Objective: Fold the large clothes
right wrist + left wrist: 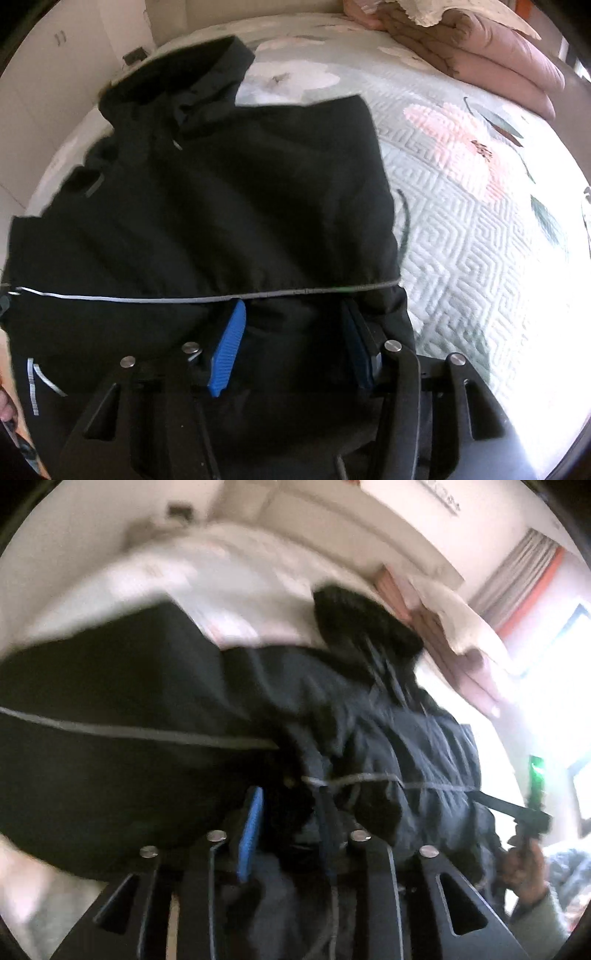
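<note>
A black jacket (221,206) with grey piping lies folded on the quilted floral bedspread (480,221), toward its left edge. The right gripper (291,332) hangs part-open above the jacket's hem. The left gripper (291,812) pinches bunched jacket fabric between narrow jaws.

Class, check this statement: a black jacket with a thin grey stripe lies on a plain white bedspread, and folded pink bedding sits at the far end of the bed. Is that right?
Not quite. The bedspread is not plain: the right wrist view shows pink flowers and green leaves on it. The jacket, its grey stripe and the pink bedding are as stated.
</note>
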Motion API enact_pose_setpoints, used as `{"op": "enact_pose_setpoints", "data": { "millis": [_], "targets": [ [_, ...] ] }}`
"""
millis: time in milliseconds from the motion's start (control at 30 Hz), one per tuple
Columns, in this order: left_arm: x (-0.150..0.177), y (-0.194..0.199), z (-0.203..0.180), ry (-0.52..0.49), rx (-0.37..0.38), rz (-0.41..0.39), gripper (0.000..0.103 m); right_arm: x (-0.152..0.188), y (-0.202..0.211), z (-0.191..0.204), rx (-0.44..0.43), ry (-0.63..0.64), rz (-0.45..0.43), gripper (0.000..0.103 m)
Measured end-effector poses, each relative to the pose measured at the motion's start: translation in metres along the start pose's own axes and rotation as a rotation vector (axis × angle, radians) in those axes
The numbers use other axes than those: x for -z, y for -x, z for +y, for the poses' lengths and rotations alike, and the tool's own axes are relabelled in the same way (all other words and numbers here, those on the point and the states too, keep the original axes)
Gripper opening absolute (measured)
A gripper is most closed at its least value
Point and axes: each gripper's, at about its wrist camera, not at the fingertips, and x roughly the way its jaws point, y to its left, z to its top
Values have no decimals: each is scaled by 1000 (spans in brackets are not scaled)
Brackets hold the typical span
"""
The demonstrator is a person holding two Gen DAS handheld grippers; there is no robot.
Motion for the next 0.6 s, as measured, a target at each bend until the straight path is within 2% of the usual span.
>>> {"op": "enact_pose_setpoints", "data": {
  "millis": [67,133,267,400,433,467,500,600],
  "targets": [
    [-5,22,-9,-27,19,-59,41,5,24,5,-80,-20,-47,55],
    [-12,32,-25,-75,54,-76,51,14,46,21,-116,9,-90,56],
    [-14,8,-64,-149,115,-11,55,27,61,64,-113,119,-115,56],
    [5,-60,-65,-127,9,147,54,39,21,84,-36,184,-26,56],
    [11,-72,-60,-117,-13,158,54,42,3,82,-24,183,14,55],
    [15,-72,-58,-114,-12,134,54,45,-5,81,-20,183,7,55],
    [16,-70,-58,-121,-17,125,54,49,-4,82,-16,192,-44,57],
    [16,-66,-63,-150,-32,130,54,52,0,87,20,201,-62,57]
  ]
}}
